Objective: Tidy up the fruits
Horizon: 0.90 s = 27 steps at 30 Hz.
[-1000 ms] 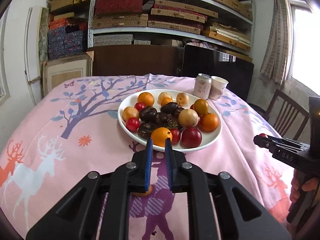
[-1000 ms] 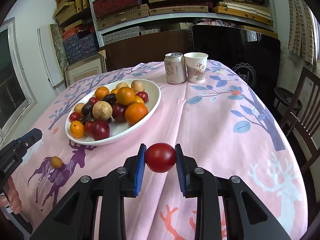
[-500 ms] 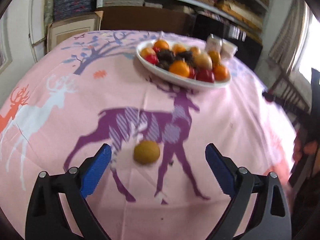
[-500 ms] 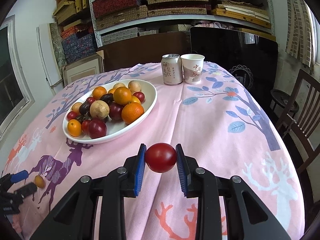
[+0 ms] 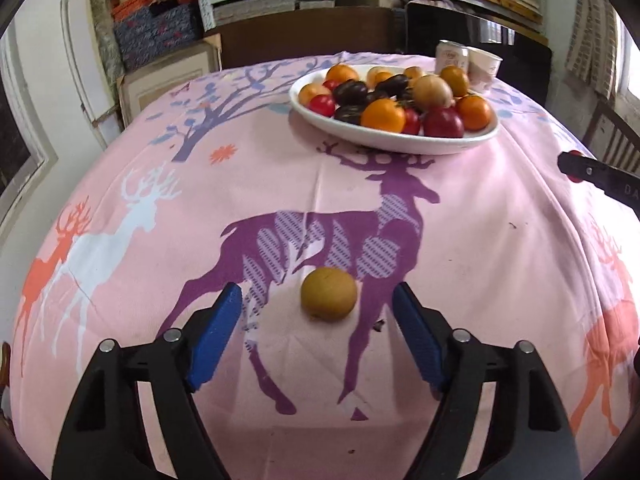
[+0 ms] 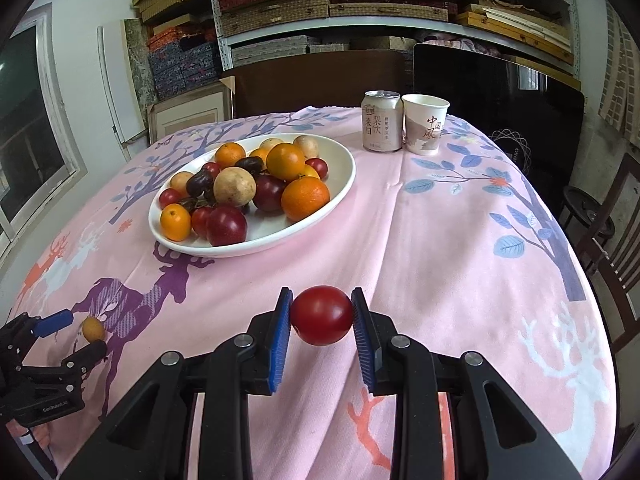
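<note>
On the bench (image 5: 480, 240), draped in pink deer-print cloth, the white plate (image 6: 340, 184) of fruit sits at twelve o'clock. The left gripper (image 5: 318, 308), jaws just narrowed yet clear of it, brackets a small yellow-brown fruit (image 5: 329, 294) lying at six o'clock. The right gripper (image 6: 322, 314) clamps a red fruit (image 6: 322, 315) above the cloth.

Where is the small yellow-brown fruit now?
The small yellow-brown fruit lies on the tablecloth's purple deer, between the open left gripper's blue pads, well before the white plate.

plate (image 6: 344, 184): fruits in it; can (image 6: 381, 121): behind plate, cup (image 6: 424, 124) right; kumquat (image 5: 329, 294): before plate
</note>
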Tool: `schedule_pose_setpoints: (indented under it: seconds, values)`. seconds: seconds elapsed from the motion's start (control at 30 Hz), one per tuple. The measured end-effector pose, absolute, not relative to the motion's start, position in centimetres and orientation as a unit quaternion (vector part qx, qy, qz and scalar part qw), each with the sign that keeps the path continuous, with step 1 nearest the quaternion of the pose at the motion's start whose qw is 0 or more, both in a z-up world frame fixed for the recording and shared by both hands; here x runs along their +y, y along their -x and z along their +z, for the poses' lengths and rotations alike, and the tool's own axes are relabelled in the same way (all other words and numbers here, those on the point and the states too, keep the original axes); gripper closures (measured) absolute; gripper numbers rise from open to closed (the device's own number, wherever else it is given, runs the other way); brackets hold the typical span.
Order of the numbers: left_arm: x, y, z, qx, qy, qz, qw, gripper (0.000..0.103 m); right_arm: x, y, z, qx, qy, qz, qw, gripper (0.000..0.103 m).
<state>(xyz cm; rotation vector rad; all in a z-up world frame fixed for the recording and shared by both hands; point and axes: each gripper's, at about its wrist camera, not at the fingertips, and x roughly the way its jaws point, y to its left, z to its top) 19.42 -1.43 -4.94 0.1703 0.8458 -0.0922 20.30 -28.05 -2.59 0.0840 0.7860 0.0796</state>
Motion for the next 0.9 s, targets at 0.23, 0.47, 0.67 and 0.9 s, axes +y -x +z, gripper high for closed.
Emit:
schedule_pose_setpoints:
  seconds: [0.23, 0.47, 0.67, 0.9]
  values:
    - [-2.2, -20.5, -5.5, 0.421, -0.110, -0.014, 0.901, 0.034, -27.8, -20.6, -3.0, 0.400, -0.040, 0.045, 0.915, 0.072]
    - [-3.0, -18.8, -4.3, 0.378, -0.117, -0.077, 0.915, 0.075, -27.9, -20.4, -3.1, 0.402, -0.044, 0.049, 0.913, 0.072]
    - [-2.2, -19.6, -4.6, 0.396, -0.091, -0.063, 0.912, 0.075, -28.0, -20.1, -2.5, 0.392, -0.048, 0.055, 0.917, 0.072]
    - [-2.6, -19.7, -4.9, 0.399, -0.102, -0.071, 0.908, 0.074, -31.0, -17.5, -2.7, 0.383, -0.060, 0.018, 0.921, 0.025]
